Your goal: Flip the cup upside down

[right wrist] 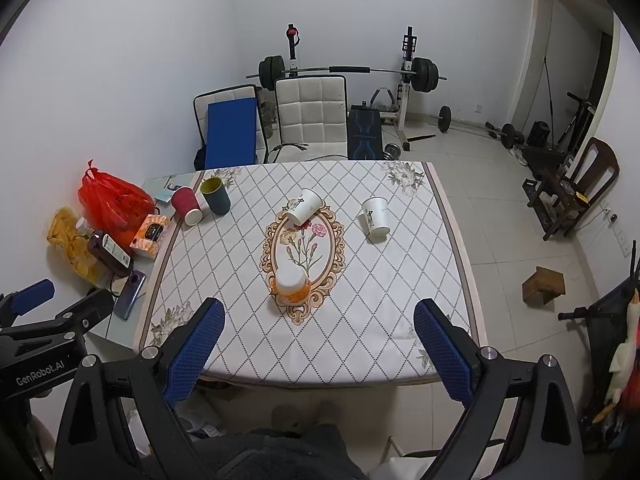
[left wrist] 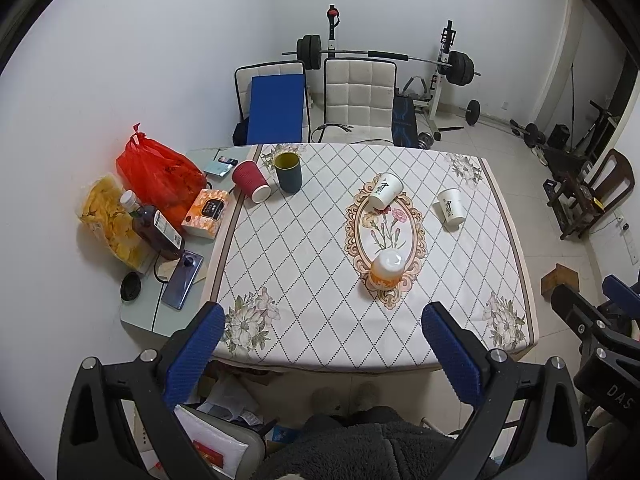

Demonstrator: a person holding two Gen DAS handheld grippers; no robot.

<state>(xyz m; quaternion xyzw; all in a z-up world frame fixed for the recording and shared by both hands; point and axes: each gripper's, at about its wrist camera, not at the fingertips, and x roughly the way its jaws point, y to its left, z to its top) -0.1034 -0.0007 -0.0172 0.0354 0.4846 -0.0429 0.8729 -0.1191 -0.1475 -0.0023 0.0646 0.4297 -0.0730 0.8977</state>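
Observation:
Several cups stand on the patterned tablecloth (left wrist: 304, 264). An orange cup (left wrist: 386, 270) (right wrist: 292, 283) stands bottom up near the front. Two white paper cups (left wrist: 384, 190) (left wrist: 451, 209) stand bottom up farther back; they also show in the right wrist view (right wrist: 304, 206) (right wrist: 376, 217). A red paper cup (left wrist: 251, 181) (right wrist: 187, 205) also stands bottom up. A dark green cup (left wrist: 288, 172) (right wrist: 215, 196) stands upright, mouth up. My left gripper (left wrist: 324, 344) and right gripper (right wrist: 320, 340) are both open and empty, held above the table's near edge.
Left of the cloth lie a red bag (left wrist: 156, 172), a chip bag (left wrist: 108, 220), a bottle (left wrist: 154, 226), a tissue box (left wrist: 206, 212) and a phone (left wrist: 184, 280). Two chairs (left wrist: 358, 96) and a barbell rack (left wrist: 440, 64) stand behind the table. A wooden stool (right wrist: 544, 284) is on the floor at right.

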